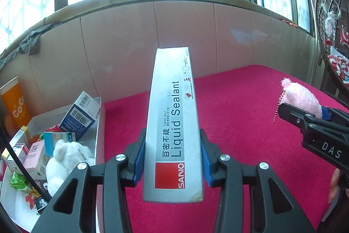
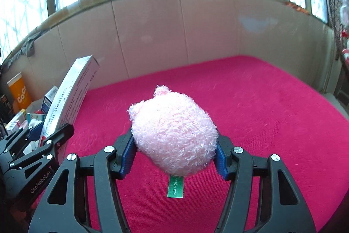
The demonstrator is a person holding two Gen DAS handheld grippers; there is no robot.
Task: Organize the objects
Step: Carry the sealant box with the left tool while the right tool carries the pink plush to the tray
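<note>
My left gripper [image 1: 172,162] is shut on a long silver "Liquid Sealant" box [image 1: 172,115] and holds it above the red cloth [image 1: 250,123]. The box also shows at the left of the right wrist view [image 2: 67,99]. My right gripper [image 2: 174,155] is shut on a pink plush toy [image 2: 174,134] with a green tag, held above the cloth [image 2: 250,113]. The toy also shows at the right of the left wrist view [image 1: 302,97], with its bead chain hanging. A white tray [image 1: 97,132] to the left holds several small boxes and a white plush toy [image 1: 65,156].
An orange "CoCo" cup [image 1: 15,102] stands behind the tray. A tiled wall [image 1: 196,36] under windows bounds the cloth at the back. A wicker chair [image 1: 331,36] with red cushions stands at the far right.
</note>
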